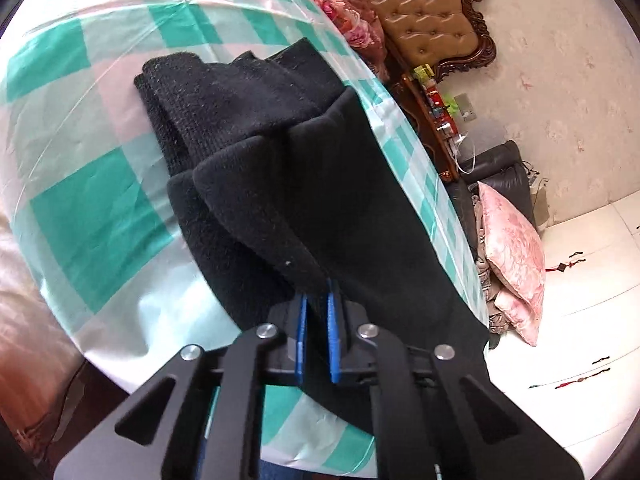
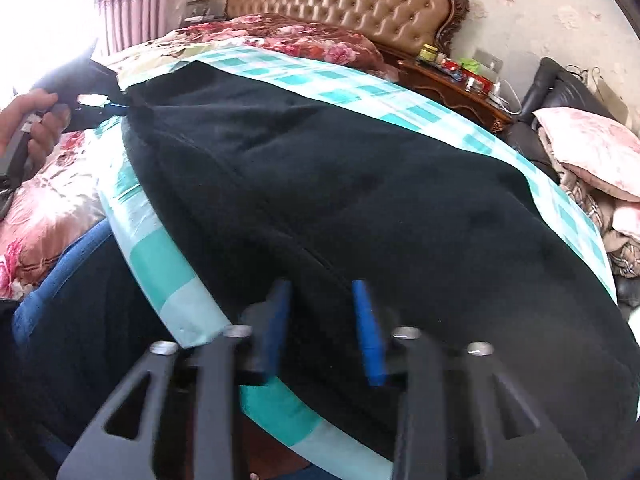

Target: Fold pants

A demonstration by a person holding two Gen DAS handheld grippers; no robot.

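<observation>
Black fleece pants (image 1: 280,168) lie on a teal and white checked sheet (image 1: 80,220) on the bed. My left gripper (image 1: 316,296) is shut on a raised fold of the pants' near edge; its blue pads pinch the cloth. In the right wrist view the pants (image 2: 360,184) spread across the sheet (image 2: 160,264). My right gripper (image 2: 322,292) has its blue pads apart, with a thick bunch of the black cloth between them; whether they press it is unclear. The left gripper (image 2: 116,106) shows at far left, holding the pants' far end.
A tufted tan headboard (image 2: 344,0) and floral bedding (image 2: 296,38) are behind the sheet. A wooden nightstand (image 2: 456,80) with small items stands right of the bed. Pink pillows (image 2: 592,148) lie on a dark sofa. The white floor (image 1: 580,300) is at right.
</observation>
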